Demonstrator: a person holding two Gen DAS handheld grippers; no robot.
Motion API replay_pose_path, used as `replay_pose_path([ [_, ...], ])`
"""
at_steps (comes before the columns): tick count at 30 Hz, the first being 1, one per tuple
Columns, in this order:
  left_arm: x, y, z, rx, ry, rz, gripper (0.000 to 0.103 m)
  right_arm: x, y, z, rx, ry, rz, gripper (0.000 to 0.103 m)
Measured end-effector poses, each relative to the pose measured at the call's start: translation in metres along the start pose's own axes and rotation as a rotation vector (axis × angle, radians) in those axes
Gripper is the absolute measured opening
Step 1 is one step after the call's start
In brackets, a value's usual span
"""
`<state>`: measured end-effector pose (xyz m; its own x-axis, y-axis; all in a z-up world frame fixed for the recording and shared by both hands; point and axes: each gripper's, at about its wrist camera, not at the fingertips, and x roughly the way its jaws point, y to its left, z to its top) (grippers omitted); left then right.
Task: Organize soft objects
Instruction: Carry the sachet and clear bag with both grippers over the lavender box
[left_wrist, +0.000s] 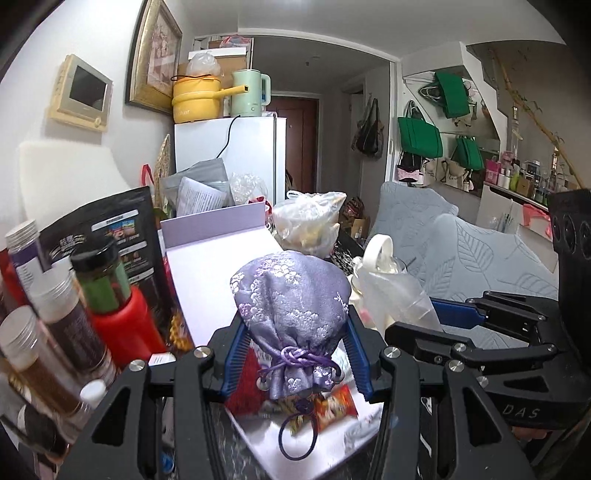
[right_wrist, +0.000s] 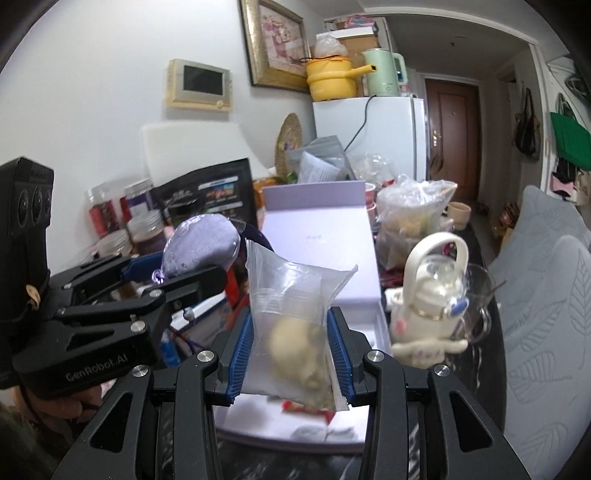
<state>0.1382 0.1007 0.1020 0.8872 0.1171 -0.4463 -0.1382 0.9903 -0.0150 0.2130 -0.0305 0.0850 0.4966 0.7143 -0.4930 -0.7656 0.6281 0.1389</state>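
My left gripper (left_wrist: 293, 354) is shut on a lilac brocade drawstring pouch (left_wrist: 291, 299) and holds it above the open lavender box (left_wrist: 221, 266). The pouch's purple cord loop hangs below it. My right gripper (right_wrist: 291, 347) is shut on a clear zip bag (right_wrist: 295, 314) with a cream soft toy inside, over the box's near end (right_wrist: 362, 321). In the right wrist view the left gripper and pouch (right_wrist: 201, 245) are at the left. In the left wrist view the right gripper (left_wrist: 461, 314) and its bag (left_wrist: 395, 295) are at the right.
Jars and a red bottle (left_wrist: 118, 314) crowd the left. A black pouch (left_wrist: 107, 236) stands behind them. A full plastic bag (left_wrist: 310, 225) sits beyond the box. A white kettle-shaped toy (right_wrist: 428, 302) and a glass mug (right_wrist: 476, 295) stand right of it. Snack packets (left_wrist: 332, 406) lie in the box.
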Motion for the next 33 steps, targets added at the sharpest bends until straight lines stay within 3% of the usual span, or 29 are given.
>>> replay_pose_path([
  [8, 0.043, 0.005, 0.008, -0.014, 0.026, -0.009, 0.048, 0.030, -0.022, 0.009, 0.000, 0.017, -0.031, 0.039],
  [19, 0.100, 0.010, -0.017, -0.018, 0.198, 0.005, 0.048, 0.073, -0.039, -0.007, -0.006, 0.151, -0.084, 0.039],
  [33, 0.141, 0.008, -0.042, -0.001, 0.320, 0.027, 0.048, 0.111, -0.051, -0.029, -0.005, 0.270, -0.109, 0.039],
])
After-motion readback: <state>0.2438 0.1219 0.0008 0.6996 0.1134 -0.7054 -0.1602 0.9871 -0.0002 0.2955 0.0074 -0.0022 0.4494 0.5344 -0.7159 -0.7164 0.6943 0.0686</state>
